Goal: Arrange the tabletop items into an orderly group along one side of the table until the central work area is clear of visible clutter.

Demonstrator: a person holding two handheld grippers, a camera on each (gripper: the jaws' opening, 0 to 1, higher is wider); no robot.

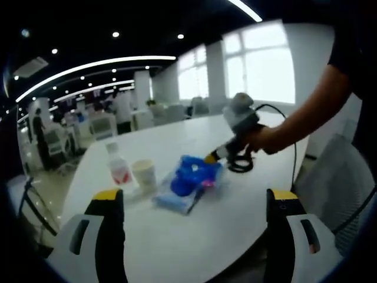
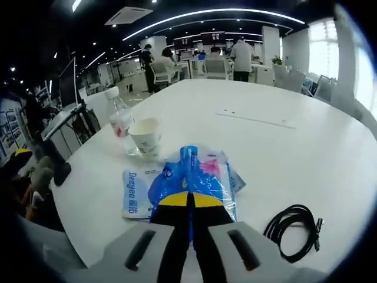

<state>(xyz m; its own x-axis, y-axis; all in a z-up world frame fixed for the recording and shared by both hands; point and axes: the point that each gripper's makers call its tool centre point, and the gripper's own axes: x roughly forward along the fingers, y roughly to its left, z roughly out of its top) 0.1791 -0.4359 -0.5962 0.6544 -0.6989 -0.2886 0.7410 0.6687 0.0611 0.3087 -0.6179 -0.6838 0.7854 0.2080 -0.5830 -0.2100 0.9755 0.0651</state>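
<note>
Open-plan office, ceiling light strips, bright windows, people standing at desks behind the white counter [image 1: 235, 200].

Landmark: the blue plastic packet [image 2: 191, 177], lying flat on the counter. In the right gripper view it overlapped a white wipes pack [image 2: 136, 191] printed with blue lettering, which stuck out from under it on the side toward the bottle. A paper cup [image 2: 145, 135] stood upright just beyond the packet, and a clear water bottle [image 2: 119, 125] with a red label stood upright touching or just beside the cup, on its far side from the packet. A coiled black cable [image 2: 293, 230] lay on the counter apart from the packet, on the side opposite the wipes pack.

Right tongs [image 2: 190, 203]: jaws pressed together, yellow tips at the near edge of the blue packet; whether they pinched the film could not be told.

Left tongs [image 1: 197, 203]: jaws wide apart, nothing between them, held short of the packet. In the left gripper view a person's hand [image 1: 259, 138] held the right tongs against the packet.
</note>
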